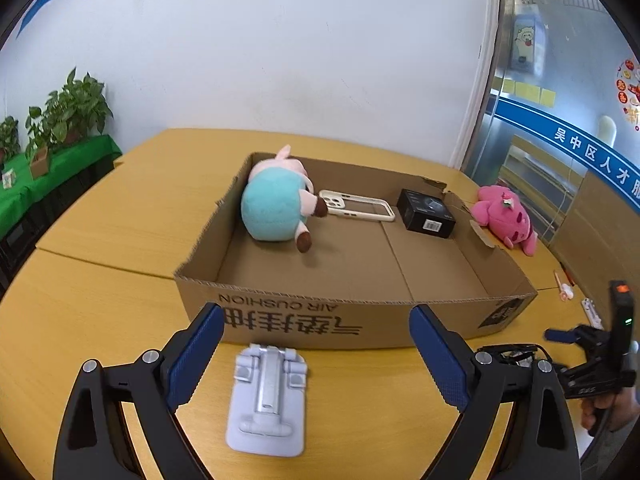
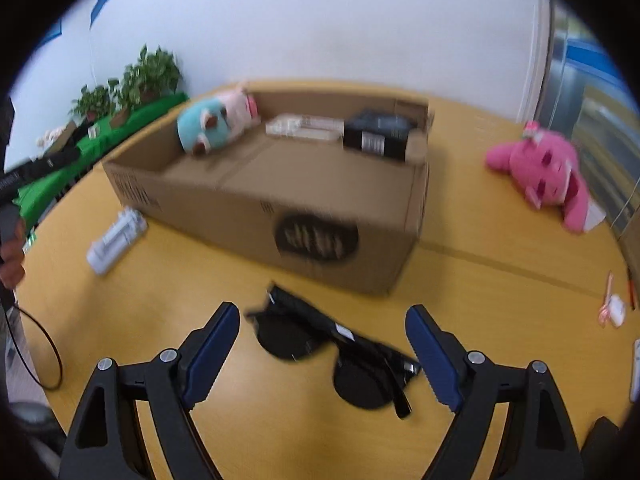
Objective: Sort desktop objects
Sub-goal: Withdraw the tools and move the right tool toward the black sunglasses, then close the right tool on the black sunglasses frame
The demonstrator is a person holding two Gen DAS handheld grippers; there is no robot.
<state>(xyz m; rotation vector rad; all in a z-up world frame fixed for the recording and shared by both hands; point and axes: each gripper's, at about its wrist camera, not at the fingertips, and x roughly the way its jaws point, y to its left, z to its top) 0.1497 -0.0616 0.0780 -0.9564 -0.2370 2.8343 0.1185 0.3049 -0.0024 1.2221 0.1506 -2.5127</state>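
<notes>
Here the left claw (image 1: 316,354) is hanging wide apart over the stand (image 1: 267,400) lying on the desk (image 1: 100,240) before the box (image 1: 360,280); rigid, light, probably slick, best pinched across its sides. The right claw (image 2: 323,354) is gaping around the sunglasses (image 2: 336,360), which look fragile, safest taken at the bridge.

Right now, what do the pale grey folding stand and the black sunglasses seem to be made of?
The pale grey folding stand: probably matte plastic with a silvery, perhaps metal, centre bar that catches light. The black sunglasses: likely glossy plastic frame and dark tinted lenses; blur leaves this open.
</notes>
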